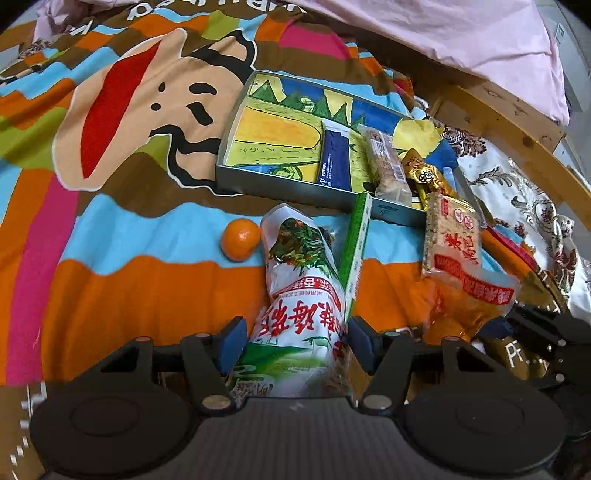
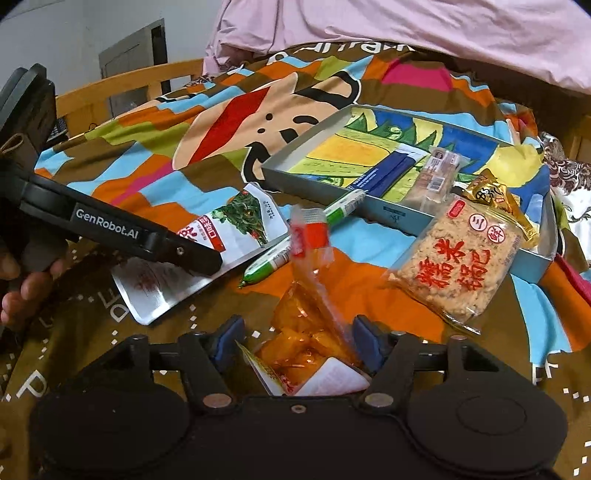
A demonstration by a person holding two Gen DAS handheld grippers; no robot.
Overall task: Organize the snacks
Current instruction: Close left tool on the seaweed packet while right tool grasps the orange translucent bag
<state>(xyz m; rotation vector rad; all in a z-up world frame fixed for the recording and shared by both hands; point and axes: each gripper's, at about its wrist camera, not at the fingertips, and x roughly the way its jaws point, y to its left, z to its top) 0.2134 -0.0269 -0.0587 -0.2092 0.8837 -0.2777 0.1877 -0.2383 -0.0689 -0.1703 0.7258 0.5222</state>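
My left gripper (image 1: 295, 339) is open with its blue pads either side of a white and green snack packet (image 1: 299, 295) lying on the bedspread. In the right wrist view that packet (image 2: 229, 229) lies under the left gripper's arm (image 2: 122, 236). My right gripper (image 2: 295, 339) is open around an orange clear packet (image 2: 303, 325). A grey tray (image 1: 273, 184) holds a blue packet (image 1: 334, 155), a wrapped bar (image 1: 388, 162) and a gold packet (image 1: 424, 173). A rice cracker packet (image 2: 461, 258) leans on the tray's edge (image 2: 391, 214).
An orange fruit (image 1: 240, 240) lies left of the white packet. A green and white sausage stick (image 1: 356, 247) lies beside it, seen also in the right wrist view (image 2: 273, 258). A pink quilt (image 1: 461, 33) and a wooden bed rail (image 1: 517, 133) lie beyond the tray.
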